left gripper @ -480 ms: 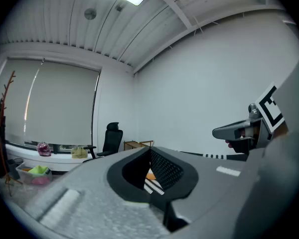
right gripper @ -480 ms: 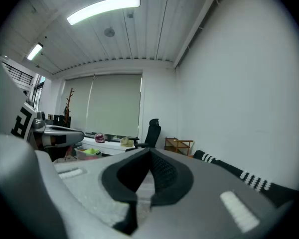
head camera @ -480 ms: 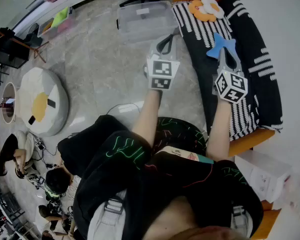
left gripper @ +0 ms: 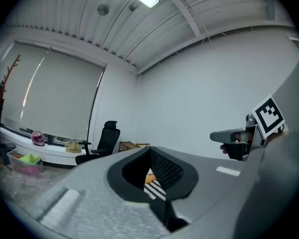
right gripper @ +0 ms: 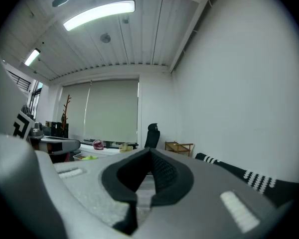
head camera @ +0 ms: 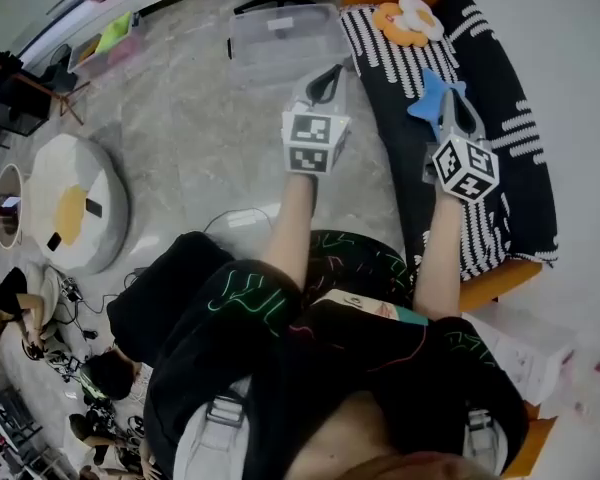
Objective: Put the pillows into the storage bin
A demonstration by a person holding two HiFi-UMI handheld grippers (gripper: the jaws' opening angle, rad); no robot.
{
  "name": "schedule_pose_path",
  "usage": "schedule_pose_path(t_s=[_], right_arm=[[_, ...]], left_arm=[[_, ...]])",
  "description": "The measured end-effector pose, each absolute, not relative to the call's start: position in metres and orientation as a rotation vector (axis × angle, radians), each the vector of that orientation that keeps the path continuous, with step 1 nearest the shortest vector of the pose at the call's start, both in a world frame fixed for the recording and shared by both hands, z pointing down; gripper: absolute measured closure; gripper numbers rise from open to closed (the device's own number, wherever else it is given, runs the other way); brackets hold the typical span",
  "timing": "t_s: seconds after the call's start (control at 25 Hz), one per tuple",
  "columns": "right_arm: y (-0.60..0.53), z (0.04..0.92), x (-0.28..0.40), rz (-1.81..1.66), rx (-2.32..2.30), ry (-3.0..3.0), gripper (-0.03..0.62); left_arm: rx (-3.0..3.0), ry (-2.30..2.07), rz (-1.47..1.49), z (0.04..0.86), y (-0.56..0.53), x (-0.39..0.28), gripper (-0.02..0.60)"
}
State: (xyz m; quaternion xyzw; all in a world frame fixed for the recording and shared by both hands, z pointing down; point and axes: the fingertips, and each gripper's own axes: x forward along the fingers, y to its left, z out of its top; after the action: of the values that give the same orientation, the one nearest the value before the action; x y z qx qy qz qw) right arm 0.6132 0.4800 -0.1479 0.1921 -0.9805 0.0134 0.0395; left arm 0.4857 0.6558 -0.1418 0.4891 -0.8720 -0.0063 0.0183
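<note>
head view question from a: where are the pillows sitting?
b: both are lying on the striped blanket (head camera: 515, 98) on the sofa (head camera: 495, 280) — blue star pillow (head camera: 427, 96) mid-sofa, orange and white flower pillow (head camera: 410, 18) at the far end.
a: and the storage bin?
b: storage bin (head camera: 280, 43) is standing on the floor (head camera: 200, 138) just beside that far end of the sofa, apart from both pillows.
a: grippers?
b: left gripper (head camera: 330, 76) is pointing level toward the bin. left gripper view is showing its jaws pressing together with nothing between them. right gripper (head camera: 452, 98) is hanging over the sofa, its tip overlapping the blue star pillow as seen from above. right gripper view is showing those jaws closed too, gripping nothing — can't tell whether the tip is touching the pillow.
</note>
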Motion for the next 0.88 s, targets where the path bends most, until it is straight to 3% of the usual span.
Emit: schedule_pose_path(t_s=[0.36,0.88], right_arm=[[0.459,-0.142,0.595,0.180,0.460,-3.073,0.591],[0.329,-0.107,0.468,0.406,0.364,-3.058,0.591]], left_arm=[[1.582,-2.668,-0.024,-0.138,0.621,0.475,0.572],[1.559,-2.565,0.011,-0.101,0.490,0.365,0.572]])
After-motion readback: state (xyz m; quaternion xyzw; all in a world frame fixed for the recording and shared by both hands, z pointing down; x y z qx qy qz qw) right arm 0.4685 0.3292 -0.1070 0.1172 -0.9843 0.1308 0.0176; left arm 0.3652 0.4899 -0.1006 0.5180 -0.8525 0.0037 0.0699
